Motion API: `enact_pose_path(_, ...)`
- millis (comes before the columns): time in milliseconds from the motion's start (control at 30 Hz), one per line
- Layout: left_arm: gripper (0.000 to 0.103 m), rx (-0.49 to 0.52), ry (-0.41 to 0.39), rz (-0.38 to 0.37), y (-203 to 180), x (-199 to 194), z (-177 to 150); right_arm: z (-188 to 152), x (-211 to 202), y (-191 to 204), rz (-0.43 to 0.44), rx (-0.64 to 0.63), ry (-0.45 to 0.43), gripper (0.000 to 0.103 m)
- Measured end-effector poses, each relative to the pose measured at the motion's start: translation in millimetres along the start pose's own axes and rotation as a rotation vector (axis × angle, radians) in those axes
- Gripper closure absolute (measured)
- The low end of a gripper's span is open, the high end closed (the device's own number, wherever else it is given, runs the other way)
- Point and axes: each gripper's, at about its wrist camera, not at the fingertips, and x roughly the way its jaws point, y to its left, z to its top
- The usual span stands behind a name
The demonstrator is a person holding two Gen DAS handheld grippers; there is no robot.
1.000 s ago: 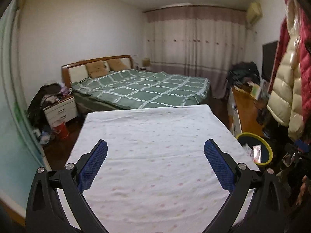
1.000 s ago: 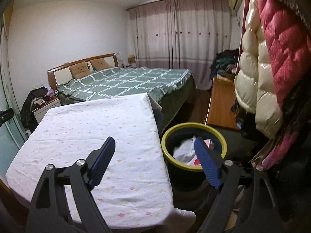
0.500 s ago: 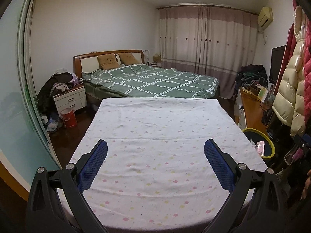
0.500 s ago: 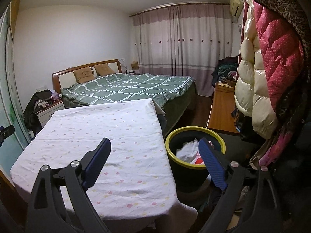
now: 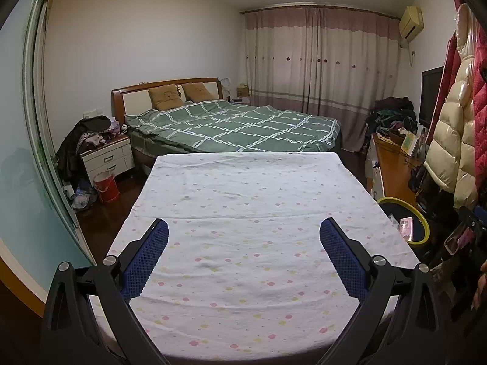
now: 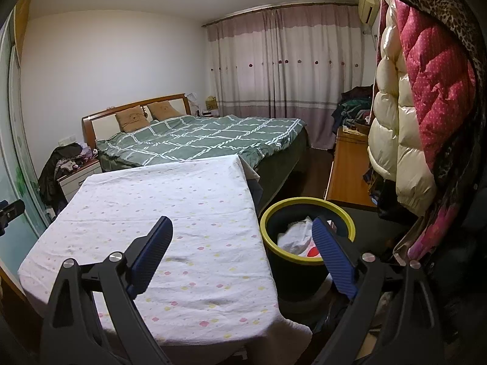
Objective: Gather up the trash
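Curtained bedroom (image 5: 319, 60), green-quilted bed (image 5: 243, 127), white walls (image 5: 137, 45)

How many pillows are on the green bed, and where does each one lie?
2. One brown pillow leans against the wooden headboard; the second pillow sits just right of it. Others may be hidden under the green quilt.

Green bed (image 5: 243, 127), cloth-covered table (image 5: 252, 213), curtains (image 5: 319, 60)

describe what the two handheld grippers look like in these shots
Both look alike. The left gripper and the right gripper each have two black angular plastic arms with cut-out slots and round silver bolt heads at the joints. Each finger ends in a long blue pad with a fine textured grid surface. No cables or markings show.
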Motion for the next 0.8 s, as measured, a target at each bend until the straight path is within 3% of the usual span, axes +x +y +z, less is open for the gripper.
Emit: enact_pose_path(800, 0.005, 0.015, 0.013, -0.019, -8.6, 7.4, 7.7, 0.7, 2.0, -1.5, 0.004, 0.011, 0.007, 0.014)
